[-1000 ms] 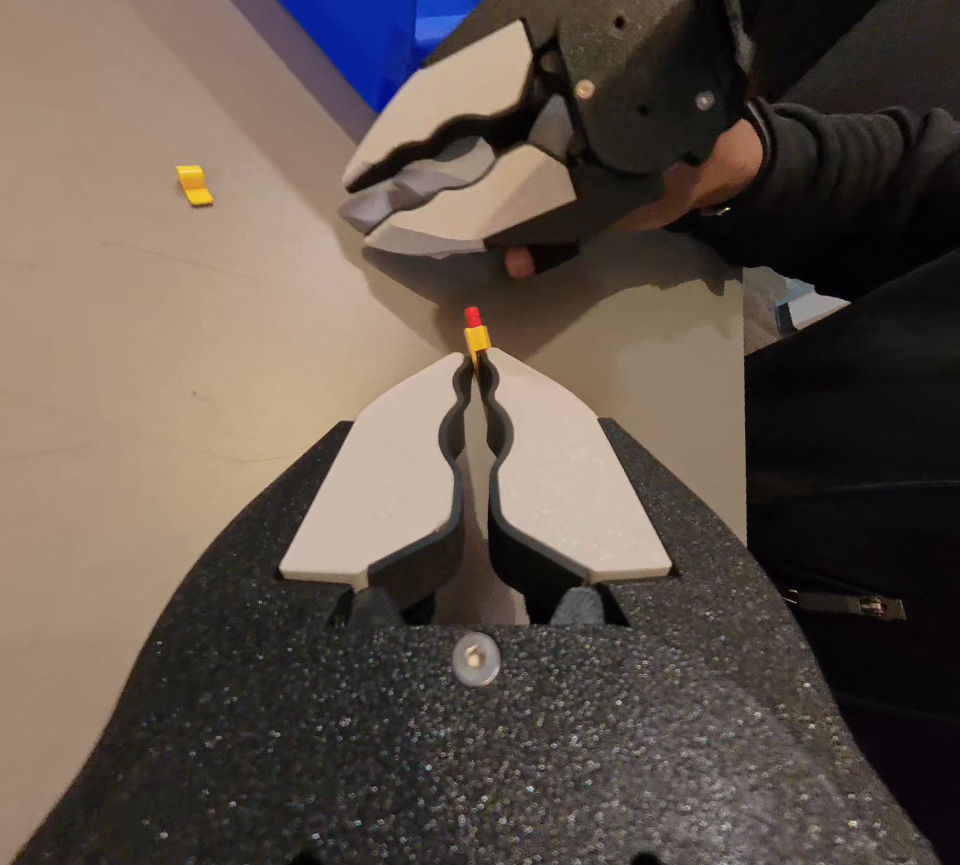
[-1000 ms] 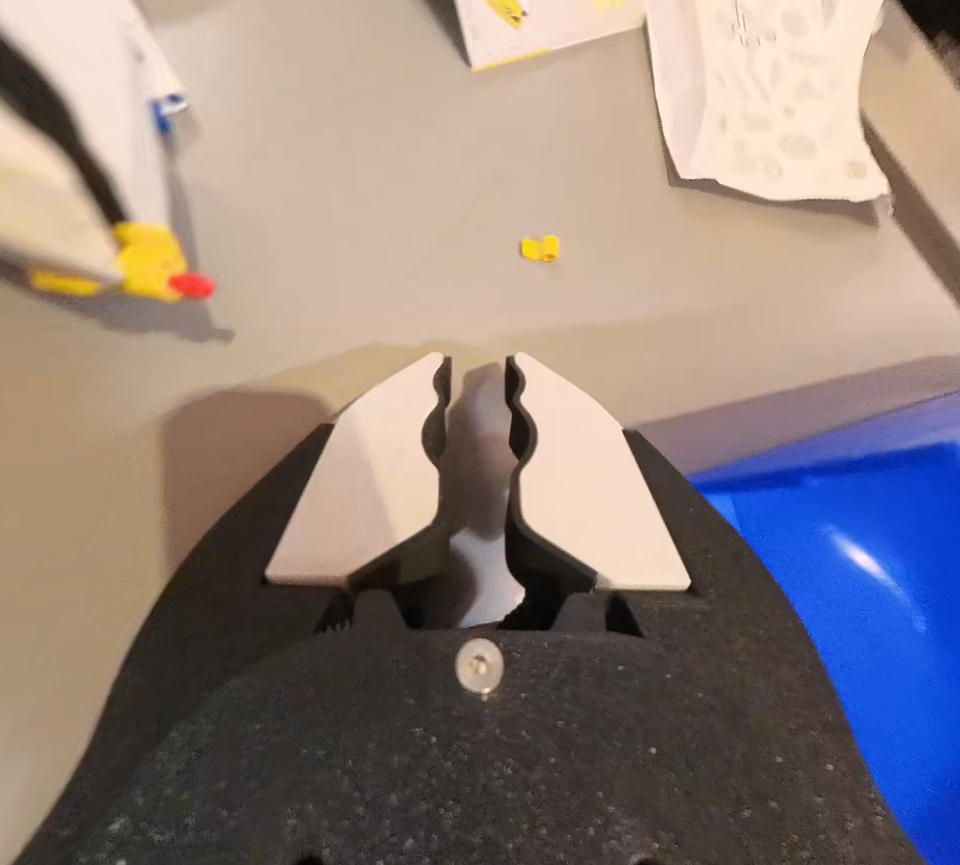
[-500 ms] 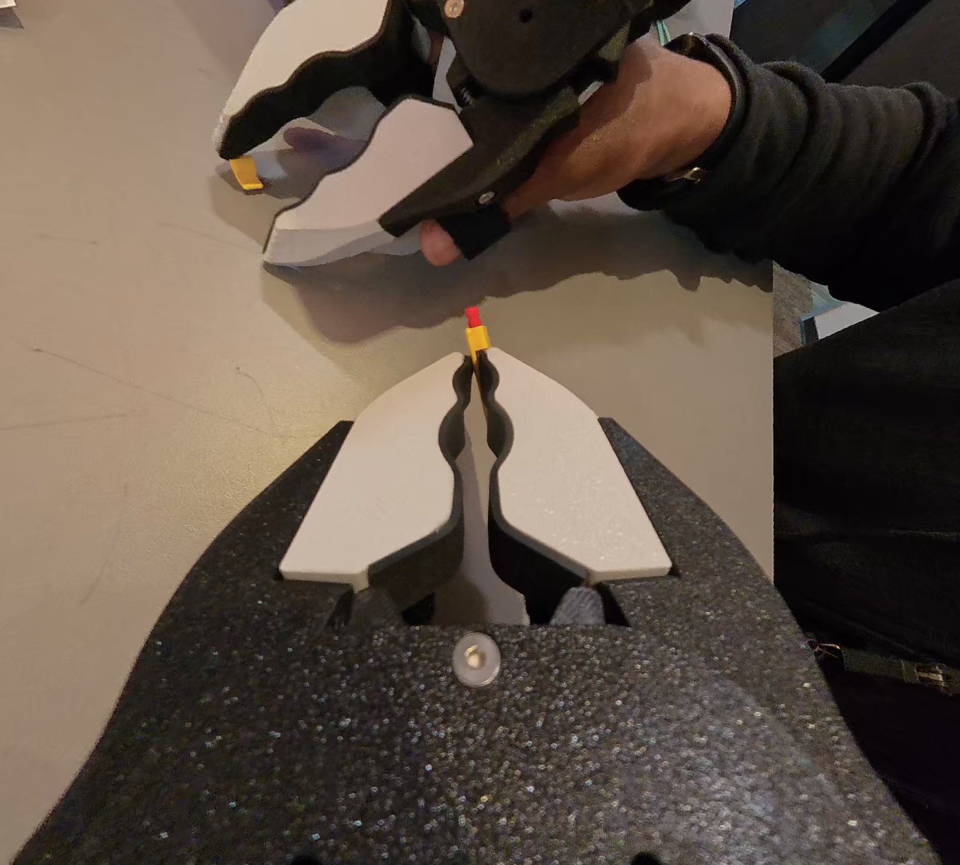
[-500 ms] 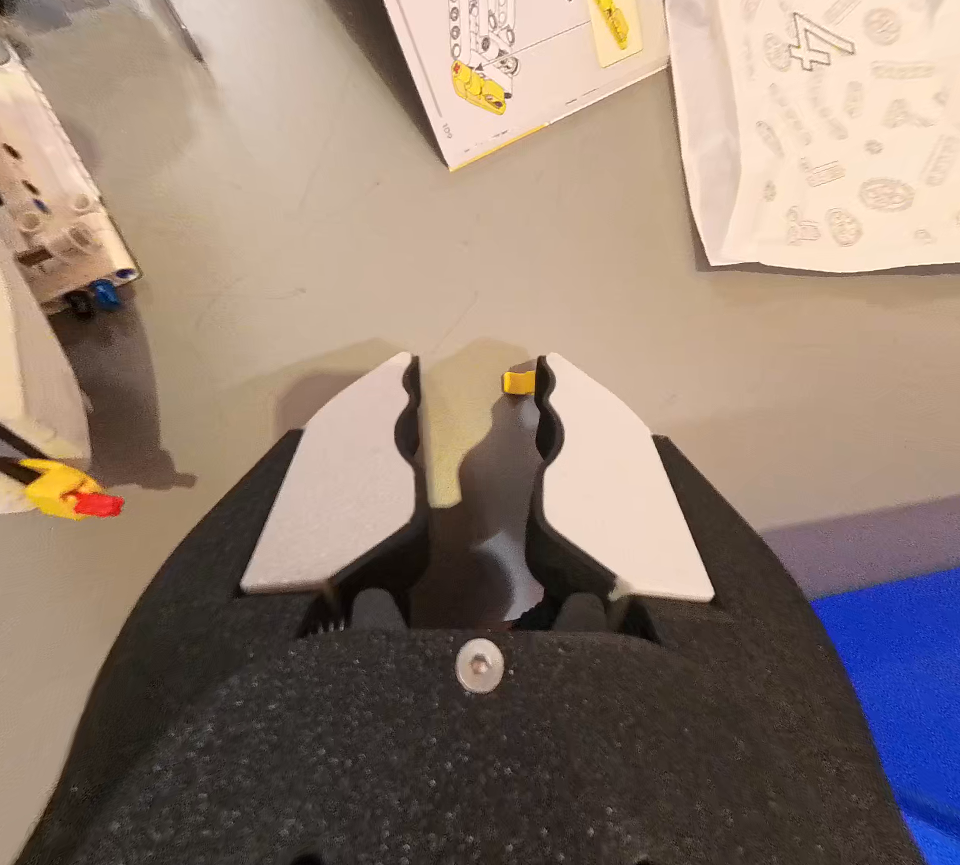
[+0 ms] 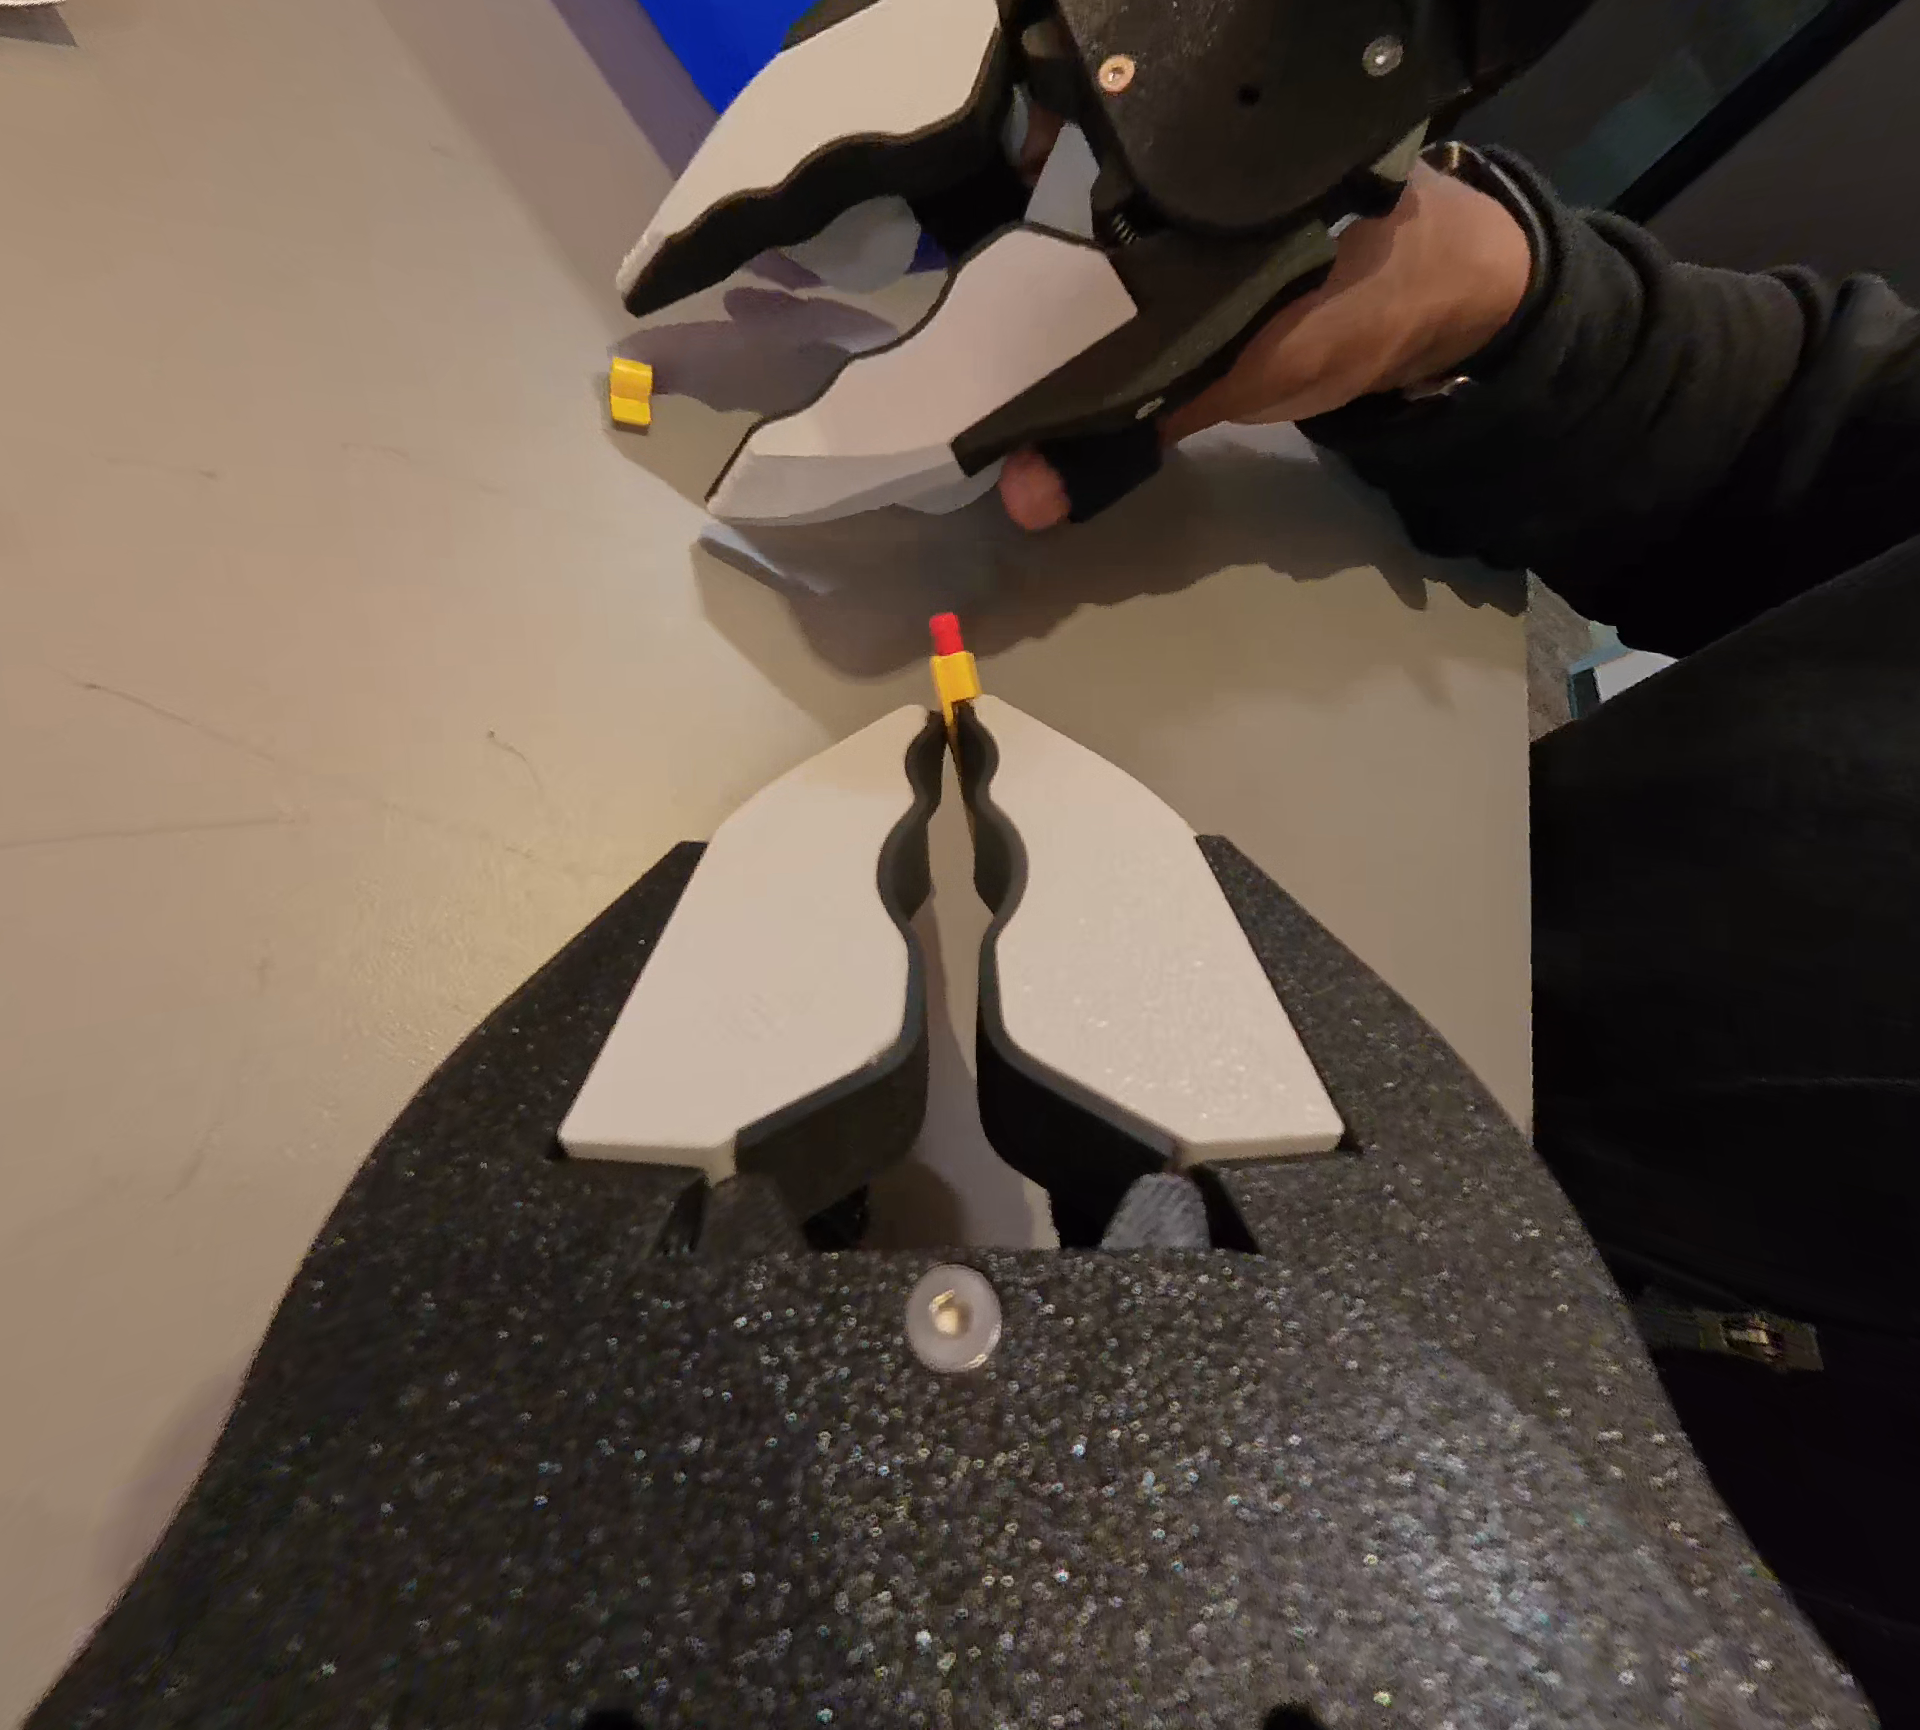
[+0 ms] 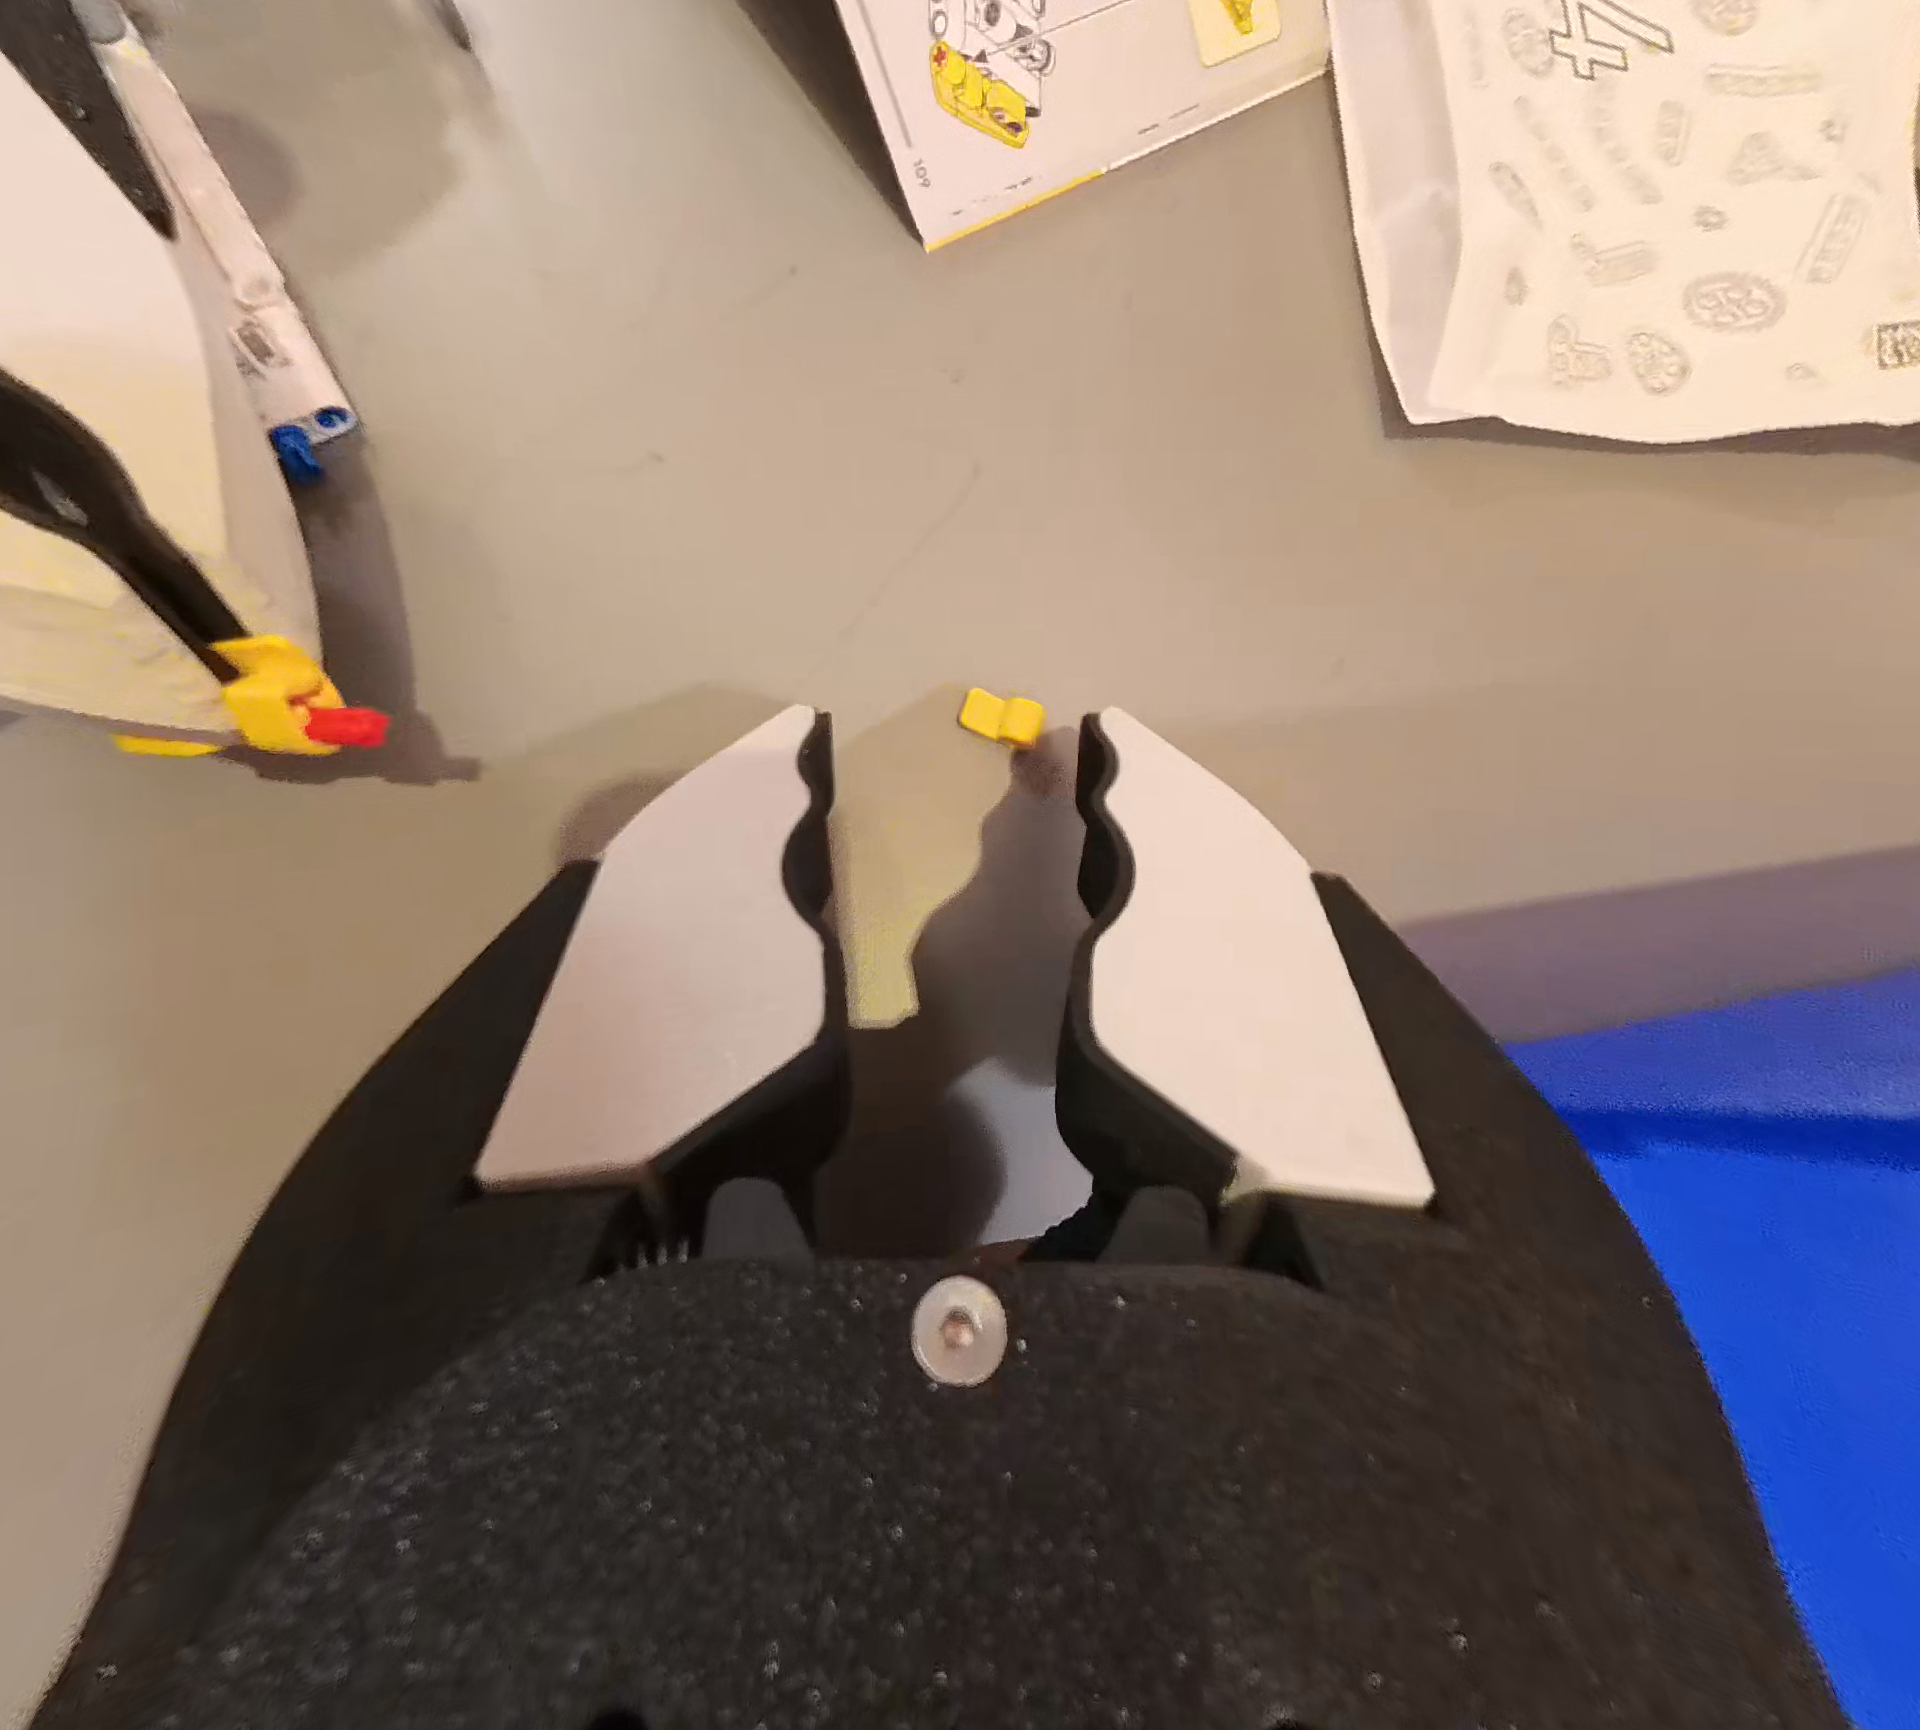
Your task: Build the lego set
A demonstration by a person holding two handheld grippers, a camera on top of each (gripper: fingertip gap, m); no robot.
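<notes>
Currently the left hand-held gripper [image 5: 951, 716] pinches a yellow piece [image 5: 954, 678] with red pin [image 5: 943, 632]; the right hand-held gripper [image 6: 954, 724], spread, straddles a yellow clip [image 6: 1000, 715] at frame centre on the surface [image 6: 727, 454]. Centre before closing.

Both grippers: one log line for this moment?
left gripper: shut on yellow-red piece | right gripper: open, loose yellow piece between tips, untouched

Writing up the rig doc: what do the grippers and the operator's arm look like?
Both grippers, left and right: speckled black bodies, pale grey fingers with wavy black inner pads, a silver screw. The right hand wears a black sleeve and fingerless glove.
</notes>
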